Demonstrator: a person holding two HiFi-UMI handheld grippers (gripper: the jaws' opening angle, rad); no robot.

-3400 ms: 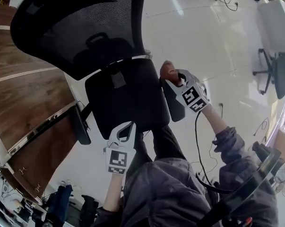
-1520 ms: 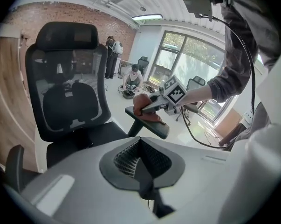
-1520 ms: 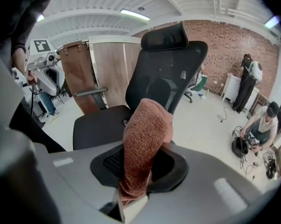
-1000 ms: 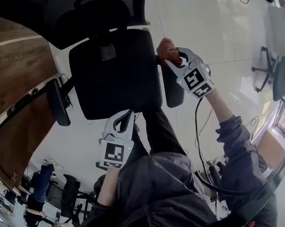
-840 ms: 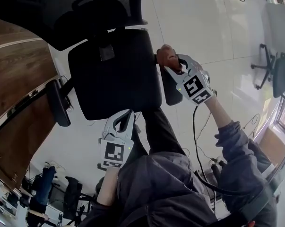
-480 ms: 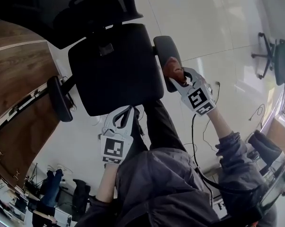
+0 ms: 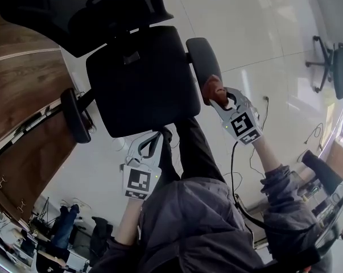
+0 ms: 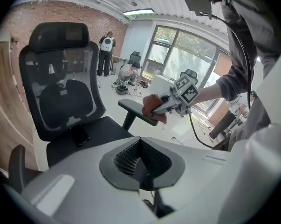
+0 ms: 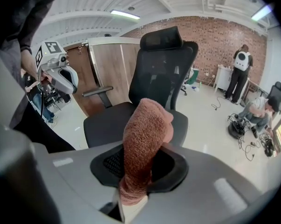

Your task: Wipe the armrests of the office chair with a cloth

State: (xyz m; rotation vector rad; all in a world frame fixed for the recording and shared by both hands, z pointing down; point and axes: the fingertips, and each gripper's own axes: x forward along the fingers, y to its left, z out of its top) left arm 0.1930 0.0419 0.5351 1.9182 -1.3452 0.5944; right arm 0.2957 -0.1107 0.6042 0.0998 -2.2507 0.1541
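Observation:
The black office chair's seat [image 7: 143, 78] lies below me, with its right armrest [image 7: 201, 58] and left armrest [image 7: 77, 117] at the sides. My right gripper [image 7: 217, 97] is shut on a reddish-brown cloth [image 7: 212, 87], which presses on the near end of the right armrest. The right gripper view shows the cloth [image 9: 147, 139] standing up out of the right gripper [image 9: 133, 185]. My left gripper [image 7: 151, 145] hovers by the seat's front edge, shut and with nothing in it. From the left gripper [image 8: 141, 171] I see the cloth [image 8: 152, 110] on the armrest [image 8: 133, 110].
A wooden cabinet wall [image 7: 23, 67] stands left of the chair. Another office chair [image 7: 330, 61] is at the far right, on the glossy white floor [image 7: 256, 33]. Cables lie on the floor. People [image 8: 105, 50] are far back by the brick wall.
My right gripper has slid the cloth along the right armrest, from its back end to its near end. The left gripper has stayed by the seat's front edge.

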